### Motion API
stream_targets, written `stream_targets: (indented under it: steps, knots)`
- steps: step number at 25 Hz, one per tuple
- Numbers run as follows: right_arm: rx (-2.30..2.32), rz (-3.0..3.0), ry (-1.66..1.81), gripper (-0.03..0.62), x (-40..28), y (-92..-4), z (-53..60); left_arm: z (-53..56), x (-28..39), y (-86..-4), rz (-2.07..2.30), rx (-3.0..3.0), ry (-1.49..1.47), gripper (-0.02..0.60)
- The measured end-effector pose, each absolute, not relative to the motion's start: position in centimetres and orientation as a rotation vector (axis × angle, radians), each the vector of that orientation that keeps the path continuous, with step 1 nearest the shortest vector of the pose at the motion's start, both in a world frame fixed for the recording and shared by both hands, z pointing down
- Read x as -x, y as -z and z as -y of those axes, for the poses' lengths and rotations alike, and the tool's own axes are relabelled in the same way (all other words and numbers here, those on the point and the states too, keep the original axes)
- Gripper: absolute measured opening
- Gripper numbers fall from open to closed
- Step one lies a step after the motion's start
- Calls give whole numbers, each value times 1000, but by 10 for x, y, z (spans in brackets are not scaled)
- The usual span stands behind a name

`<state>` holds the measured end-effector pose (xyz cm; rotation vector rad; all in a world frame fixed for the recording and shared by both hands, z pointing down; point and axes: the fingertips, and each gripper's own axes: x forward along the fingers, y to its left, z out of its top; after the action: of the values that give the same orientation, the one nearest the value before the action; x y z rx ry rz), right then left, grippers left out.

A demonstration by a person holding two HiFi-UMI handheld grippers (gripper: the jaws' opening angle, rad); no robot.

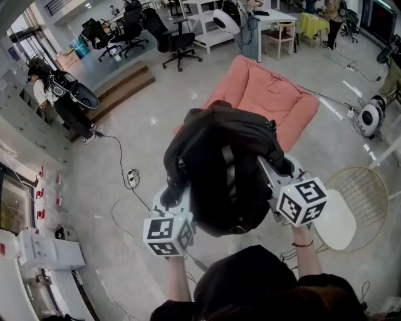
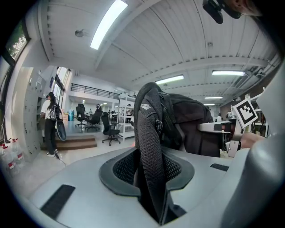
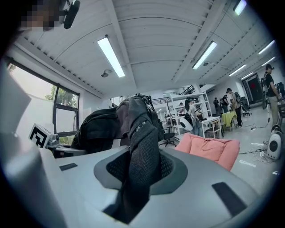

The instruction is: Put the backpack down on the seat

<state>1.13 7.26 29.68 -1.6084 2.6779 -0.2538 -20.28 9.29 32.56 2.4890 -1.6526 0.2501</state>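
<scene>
You held the black backpack aloft, just before the soft pink seat. Your left claw and right claw each clamped a mesh strap. A wire chair stood at your right, and cables trailed over the glossy floor.

right tool gripping backpack strap, pink seat

Open-plan office or lab: black wheeled office chairs and white desks upper frame, polished grey floor, strip ceiling lights.
</scene>
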Motion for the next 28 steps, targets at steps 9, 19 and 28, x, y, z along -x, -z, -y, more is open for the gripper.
stream_targets:
  steps: [9, 19, 28]
  knots:
    - [1632, -2671, 251, 89, -8, -291, -40, -58, 207, -322, 1627, -2498, -238, 109]
    - [1580, -2690, 324, 89, -23, -302, 42, 15, 190, -328, 1660, -2439, -275, 109]
    - [1506, -2733, 437, 89, -30, -317, 128, 93, 182, -340, 1693, -2359, -304, 109]
